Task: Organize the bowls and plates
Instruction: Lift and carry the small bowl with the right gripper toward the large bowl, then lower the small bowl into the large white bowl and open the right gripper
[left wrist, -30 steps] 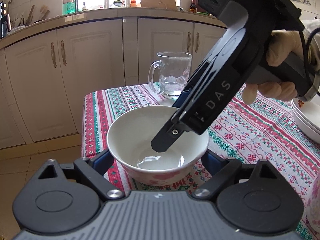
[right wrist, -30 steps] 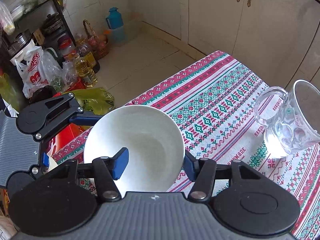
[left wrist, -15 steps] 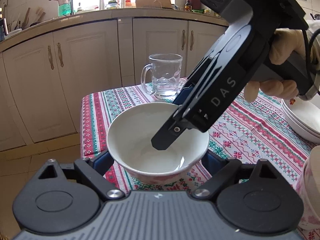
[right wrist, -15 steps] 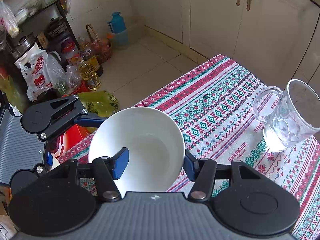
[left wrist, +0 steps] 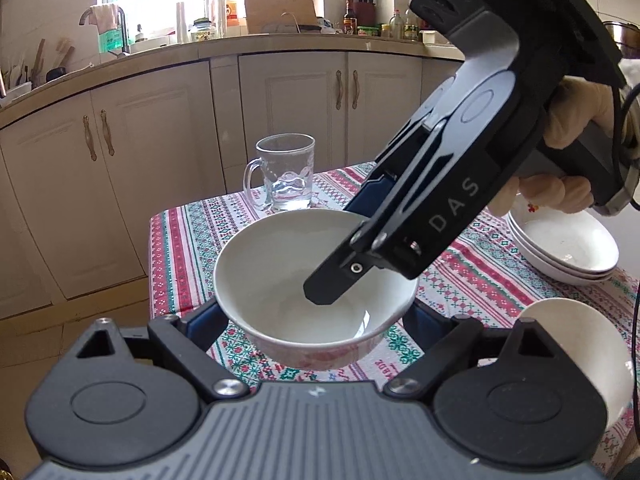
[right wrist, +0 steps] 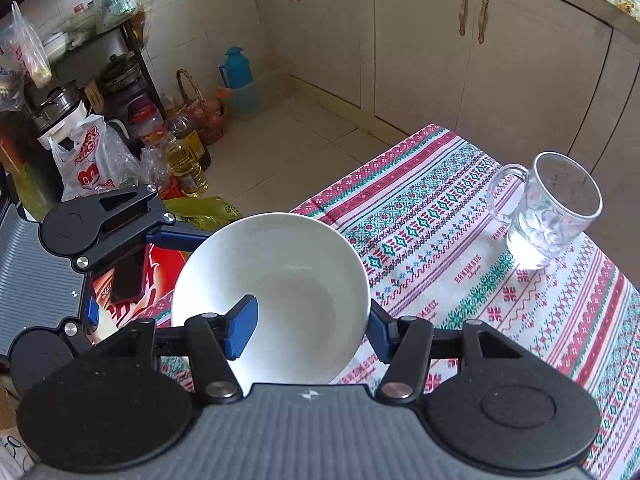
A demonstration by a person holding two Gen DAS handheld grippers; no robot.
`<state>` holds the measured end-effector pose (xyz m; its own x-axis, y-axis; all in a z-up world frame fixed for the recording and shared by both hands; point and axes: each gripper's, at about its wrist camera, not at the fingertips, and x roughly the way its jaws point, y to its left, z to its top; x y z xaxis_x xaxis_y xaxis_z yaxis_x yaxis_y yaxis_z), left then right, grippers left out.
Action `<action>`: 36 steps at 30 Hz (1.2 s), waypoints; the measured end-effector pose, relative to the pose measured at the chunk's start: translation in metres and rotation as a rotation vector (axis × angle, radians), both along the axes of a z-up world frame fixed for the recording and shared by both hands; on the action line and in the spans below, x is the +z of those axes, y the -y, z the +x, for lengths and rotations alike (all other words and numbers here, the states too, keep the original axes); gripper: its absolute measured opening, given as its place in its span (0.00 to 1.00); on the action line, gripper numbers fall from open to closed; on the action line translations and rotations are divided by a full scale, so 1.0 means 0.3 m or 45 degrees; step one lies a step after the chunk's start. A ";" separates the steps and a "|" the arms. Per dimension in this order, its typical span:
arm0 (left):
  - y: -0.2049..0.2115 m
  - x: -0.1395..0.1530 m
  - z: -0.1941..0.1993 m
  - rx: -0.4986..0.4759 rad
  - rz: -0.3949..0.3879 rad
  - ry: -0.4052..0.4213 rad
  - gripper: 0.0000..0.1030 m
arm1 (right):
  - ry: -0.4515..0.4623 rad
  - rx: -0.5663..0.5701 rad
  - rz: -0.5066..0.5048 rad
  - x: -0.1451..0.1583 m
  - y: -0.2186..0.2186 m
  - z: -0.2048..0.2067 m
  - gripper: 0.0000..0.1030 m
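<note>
A white bowl (left wrist: 280,272) with a pink pattern outside is held above the table's left edge. My left gripper (left wrist: 316,324) spans the bowl from both sides, its blue pads against the outer wall. My right gripper (right wrist: 308,328) comes down from above, one finger (right wrist: 240,326) inside the bowl and the other outside its rim; in the left wrist view it (left wrist: 332,280) reaches into the bowl. A stack of white plates (left wrist: 560,248) sits at the right. Another white bowl (left wrist: 576,344) sits at the lower right.
A glass mug (left wrist: 286,178) stands at the table's far edge on the patterned cloth (right wrist: 480,272). Cabinets (left wrist: 160,152) lie beyond the table. Bottles and bags (right wrist: 120,152) stand on the floor to the left.
The bowl has risen and both grippers rose with it, so more of the table shows, including the plate stack and the second bowl.
</note>
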<state>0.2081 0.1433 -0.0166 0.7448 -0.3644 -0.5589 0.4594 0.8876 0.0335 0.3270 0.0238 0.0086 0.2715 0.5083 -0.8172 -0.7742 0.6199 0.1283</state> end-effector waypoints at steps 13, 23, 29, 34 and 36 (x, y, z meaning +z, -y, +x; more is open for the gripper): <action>0.076 0.079 -0.155 -0.047 -0.011 -0.038 0.90 | 0.026 -0.038 0.068 0.083 0.122 -0.209 0.61; 0.152 0.105 -0.251 -0.116 0.001 -0.031 0.90 | 0.047 -0.083 0.079 0.100 0.219 -0.338 0.61; 0.189 0.118 -0.286 -0.140 -0.006 -0.019 0.90 | 0.062 -0.116 0.097 0.116 0.275 -0.392 0.62; 0.213 0.117 -0.305 -0.161 -0.016 -0.025 0.90 | 0.073 -0.135 0.105 0.122 0.310 -0.431 0.62; 0.224 0.113 -0.310 -0.169 -0.020 -0.031 0.90 | 0.075 -0.144 0.109 0.120 0.325 -0.445 0.62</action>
